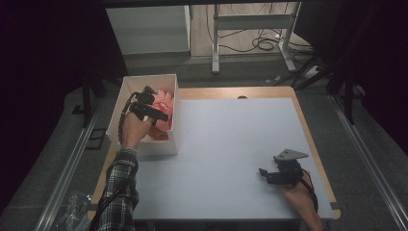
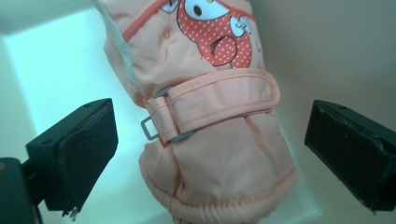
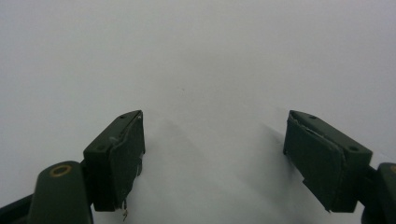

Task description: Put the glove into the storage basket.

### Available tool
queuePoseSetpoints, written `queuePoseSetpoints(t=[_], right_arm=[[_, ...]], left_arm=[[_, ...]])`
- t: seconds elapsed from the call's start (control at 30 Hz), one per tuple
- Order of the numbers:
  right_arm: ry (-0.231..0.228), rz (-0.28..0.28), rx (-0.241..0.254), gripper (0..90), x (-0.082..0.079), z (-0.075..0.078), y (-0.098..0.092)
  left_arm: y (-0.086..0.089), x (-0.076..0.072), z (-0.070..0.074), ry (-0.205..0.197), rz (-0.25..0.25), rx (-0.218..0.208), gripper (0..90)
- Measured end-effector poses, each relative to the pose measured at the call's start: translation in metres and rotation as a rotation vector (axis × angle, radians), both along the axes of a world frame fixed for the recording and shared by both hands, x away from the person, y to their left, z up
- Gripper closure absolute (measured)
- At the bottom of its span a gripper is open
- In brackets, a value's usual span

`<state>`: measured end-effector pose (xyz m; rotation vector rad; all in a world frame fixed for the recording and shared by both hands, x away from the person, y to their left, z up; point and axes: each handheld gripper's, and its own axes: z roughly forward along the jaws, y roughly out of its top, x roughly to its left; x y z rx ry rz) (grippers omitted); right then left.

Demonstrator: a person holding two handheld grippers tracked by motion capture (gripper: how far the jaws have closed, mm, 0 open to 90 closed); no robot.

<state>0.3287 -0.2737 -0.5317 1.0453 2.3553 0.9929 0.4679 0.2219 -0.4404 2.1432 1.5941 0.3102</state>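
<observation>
I have the left gripper down inside the white box at the far left corner of the bench. Its jaws stand wide apart, one on each side of a peach mitten, neither touching it. The mitten lies in the box, cuff toward my camera, with a strap across the wrist running through a grey buckle. Above the strap is a red dotted cartoon patch. From the high view the mitten shows as a pink heap against the box's right wall, under the gripper, and my left hand sits over the box's near half.

The right gripper rests near the bench's near right corner, well apart from the box, held in my right hand, with its grey plate on top. Its jaws are also spread wide with nothing between them. In the right gripper view I see them over the bare white surface.

The bench's wooden edge shows along the far side, beyond the white top.
</observation>
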Motion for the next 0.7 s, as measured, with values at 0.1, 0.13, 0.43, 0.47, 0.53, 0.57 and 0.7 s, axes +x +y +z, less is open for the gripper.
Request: queuePoseSetpoints(t=[0.1,0.13,0.43,0.47,0.53,0.57,0.7], right_arm=[[0.0,0.0,0.0,20.8,0.0,0.0,0.0],[0.0,0.0,-0.002,20.8,0.0,0.0,0.0],[-0.001,-0.001,-0.003,20.6,0.0,0.0,0.0],[-0.001,-0.002,-0.002,20.5,0.0,0.0,0.0],[-0.001,-0.001,-0.004,20.5,0.0,0.0,0.0],[-0.001,-0.002,-0.002,20.5,0.0,0.0,0.0],[-0.001,-0.002,-0.002,20.5,0.0,0.0,0.0]], left_arm=[[0.003,-0.006,0.003,-0.035,-0.014,-0.002,2.3],[0.004,-0.008,0.004,-0.039,-0.019,-0.001,2.0],[0.015,-0.023,0.013,-0.105,-0.03,-0.016,1.2],[0.016,-0.025,0.015,-0.114,-0.032,-0.018,1.2],[0.017,-0.028,0.017,-0.127,-0.035,-0.025,1.3],[0.018,-0.03,0.018,-0.134,-0.034,-0.026,1.4],[0.02,-0.036,0.023,-0.166,-0.044,-0.042,1.5]])
